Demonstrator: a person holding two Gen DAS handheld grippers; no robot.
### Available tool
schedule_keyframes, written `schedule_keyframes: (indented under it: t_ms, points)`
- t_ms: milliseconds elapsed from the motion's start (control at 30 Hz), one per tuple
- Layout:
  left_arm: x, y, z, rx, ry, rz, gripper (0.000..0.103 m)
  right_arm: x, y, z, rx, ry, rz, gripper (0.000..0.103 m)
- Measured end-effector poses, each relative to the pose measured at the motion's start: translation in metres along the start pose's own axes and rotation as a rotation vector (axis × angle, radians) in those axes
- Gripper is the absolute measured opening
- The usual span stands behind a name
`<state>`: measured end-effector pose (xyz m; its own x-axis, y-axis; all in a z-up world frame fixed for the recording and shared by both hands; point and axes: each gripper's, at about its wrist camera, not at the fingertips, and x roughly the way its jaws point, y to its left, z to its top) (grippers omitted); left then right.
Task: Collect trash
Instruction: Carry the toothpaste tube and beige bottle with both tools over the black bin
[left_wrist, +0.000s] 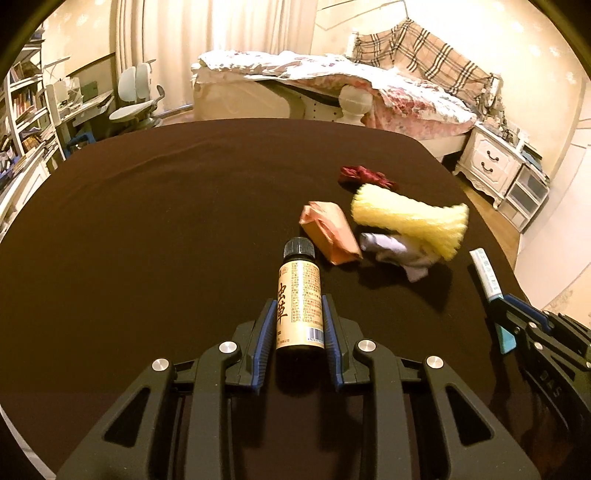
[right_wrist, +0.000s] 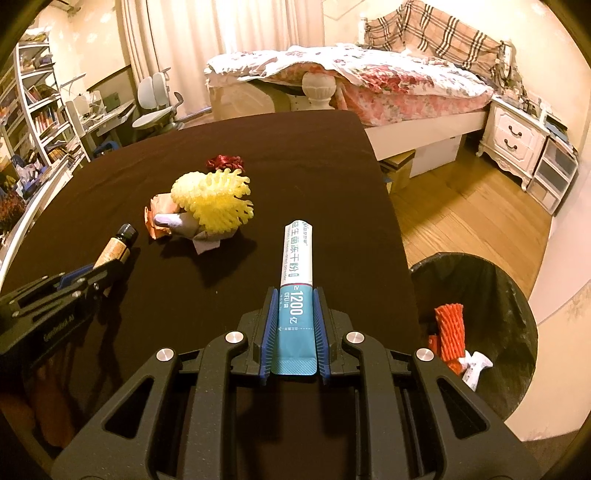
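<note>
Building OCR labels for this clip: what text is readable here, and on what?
"1200亿" and "CFU/袋": teal end of the sachet in the right hand-held gripper.
"益生菌冻干粉": its white part; the small line beside it is unreadable.
Large brown characters and fine print on the bottle in the left hand-held gripper: not legible.
Lettering on the left hand-held gripper body, right view: blurred.

Round table under dark brown cloth (left_wrist: 166, 206). Beyond its far edge: bed with floral quilt (right_wrist: 388, 81) and plaid-draped headboard (left_wrist: 424, 48). White two-drawer nightstand (right_wrist: 513, 138) at right; white swivel chair (left_wrist: 136, 99) and bookshelf (right_wrist: 33, 110) at left.
</note>
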<state>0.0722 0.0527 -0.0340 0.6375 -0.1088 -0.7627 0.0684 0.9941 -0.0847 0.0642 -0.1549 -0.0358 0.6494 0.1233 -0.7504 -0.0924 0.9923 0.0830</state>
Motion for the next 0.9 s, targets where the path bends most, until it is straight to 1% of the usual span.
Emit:
schedule_keyframes:
  t_ms: [267,567,900]
  points:
    - [-0.012,-0.033,-0.008,0.060,-0.022,-0.035,0.027,-0.016,-0.011,-0.009,0.026,-0.015,-0.004,0.019]
    - [-0.017,-0.073,-0.009,0.124,-0.044,-0.084,0.027,-0.038,-0.051,-0.018,0.095,-0.047,-0.052,0.019]
    - [-0.018,-0.119,-0.003,0.184,-0.074,-0.140,0.027,-0.056,-0.100,-0.026,0.179,-0.084,-0.137,0.019]
